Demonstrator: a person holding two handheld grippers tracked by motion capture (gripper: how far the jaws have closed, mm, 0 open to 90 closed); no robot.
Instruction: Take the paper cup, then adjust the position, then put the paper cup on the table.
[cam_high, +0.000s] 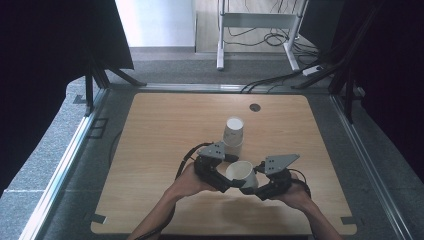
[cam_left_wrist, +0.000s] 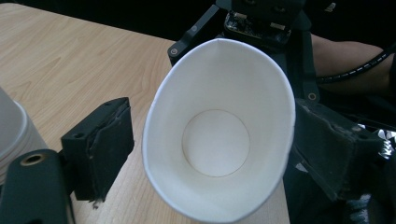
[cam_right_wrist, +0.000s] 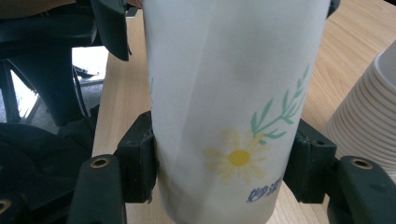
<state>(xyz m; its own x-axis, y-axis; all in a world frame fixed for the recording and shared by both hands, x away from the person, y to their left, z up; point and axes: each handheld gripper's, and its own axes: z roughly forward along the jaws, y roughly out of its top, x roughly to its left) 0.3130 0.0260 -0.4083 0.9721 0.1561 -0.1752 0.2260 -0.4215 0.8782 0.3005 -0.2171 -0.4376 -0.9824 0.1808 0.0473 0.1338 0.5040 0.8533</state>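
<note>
Paper cup (cam_high: 242, 173) sits clamped in our right tool (cam_right_wrist: 224, 175), steadied while our left tool (cam_left_wrist: 205, 149), unclosed, straddles its rim.

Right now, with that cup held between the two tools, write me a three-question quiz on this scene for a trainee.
1. True or false: the right tool is clamped on the flowered side wall of the paper cup.
2. Where is the stack of cups?
A. Upright on the table, just beyond the tools
B. Inside the held cup
C. On the floor
3. Fill in: the held cup's open mouth faces the ___ tool.

Key
1. True.
2. A.
3. Left: the left tool has a jaw on either side of the rim, with a gap at one jaw.
</note>
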